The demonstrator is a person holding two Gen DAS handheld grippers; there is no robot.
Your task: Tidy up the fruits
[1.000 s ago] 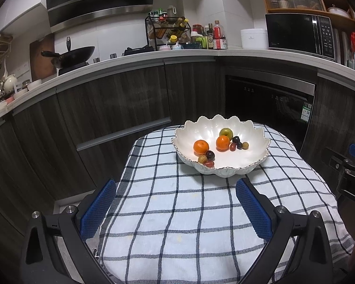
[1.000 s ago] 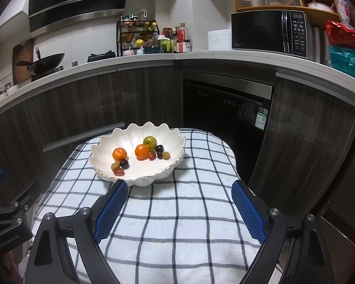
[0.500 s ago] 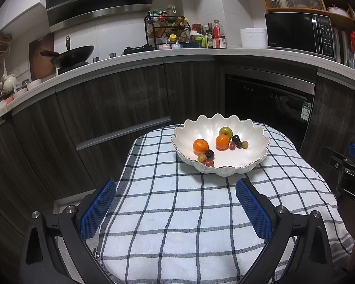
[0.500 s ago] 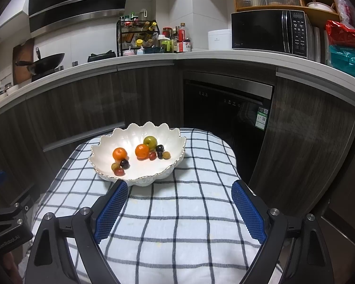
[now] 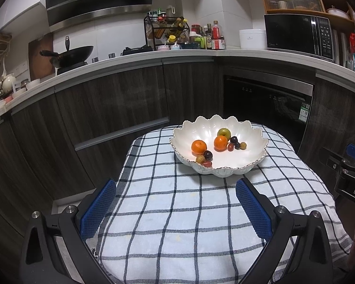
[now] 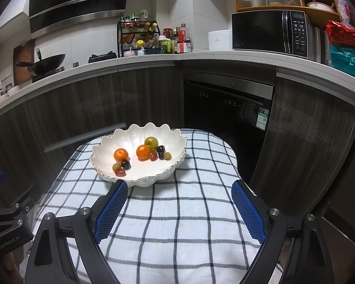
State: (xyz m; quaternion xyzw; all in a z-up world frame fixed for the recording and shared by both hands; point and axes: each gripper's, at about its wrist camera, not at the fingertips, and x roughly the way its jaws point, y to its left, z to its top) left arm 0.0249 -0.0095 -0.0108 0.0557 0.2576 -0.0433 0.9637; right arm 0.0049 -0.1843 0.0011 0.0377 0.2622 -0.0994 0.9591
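Both grippers hang wide open and empty over the checked cloth (image 5: 177,213): the fruit bowl (image 5: 243,165) lies ahead of the left gripper (image 5: 175,203), slightly right, and ahead-left of the right gripper (image 6: 179,203), fruits (image 6: 143,152) inside.

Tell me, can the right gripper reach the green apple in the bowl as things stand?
Probably yes: the right gripper is open and empty, the bowl has no cover, and only bare cloth lies between.

Fruits (image 5: 220,143) in the bowl (image 5: 253,163) on the cloth-covered table (image 5: 177,213), cabinets (image 5: 106,108) and counter (image 5: 130,59) behind
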